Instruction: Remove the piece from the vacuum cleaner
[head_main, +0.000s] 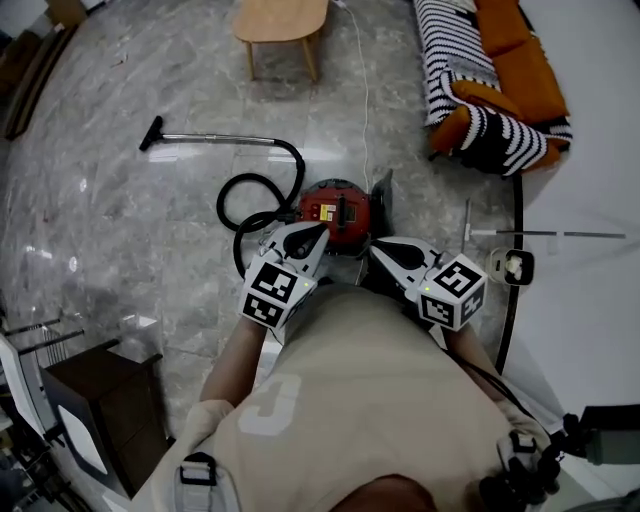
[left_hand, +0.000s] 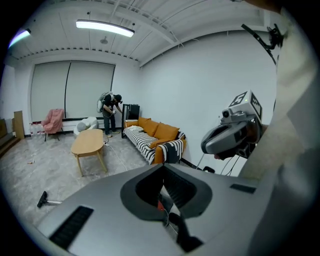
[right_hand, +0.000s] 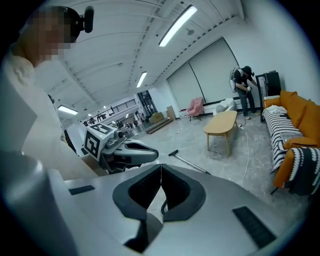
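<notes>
The red canister vacuum cleaner (head_main: 335, 212) stands on the marble floor just ahead of me. Its black hose (head_main: 245, 200) loops to the left, and the metal wand (head_main: 215, 139) ends in a black floor nozzle (head_main: 151, 132). My left gripper (head_main: 318, 232) hovers over the canister's near left side and my right gripper (head_main: 378, 248) over its near right side. Both are shut with nothing between the jaws. In the left gripper view the closed jaws frame a sliver of the red vacuum (left_hand: 160, 204). The right gripper view shows the wand (right_hand: 187, 160) beyond its closed jaws.
A wooden coffee table (head_main: 281, 20) stands further off, with a white cord (head_main: 365, 90) running past it on the floor. An orange sofa (head_main: 495, 75) with a striped blanket is at the far right. A dark cabinet (head_main: 100, 400) stands near left. A person (left_hand: 109, 107) stands far off.
</notes>
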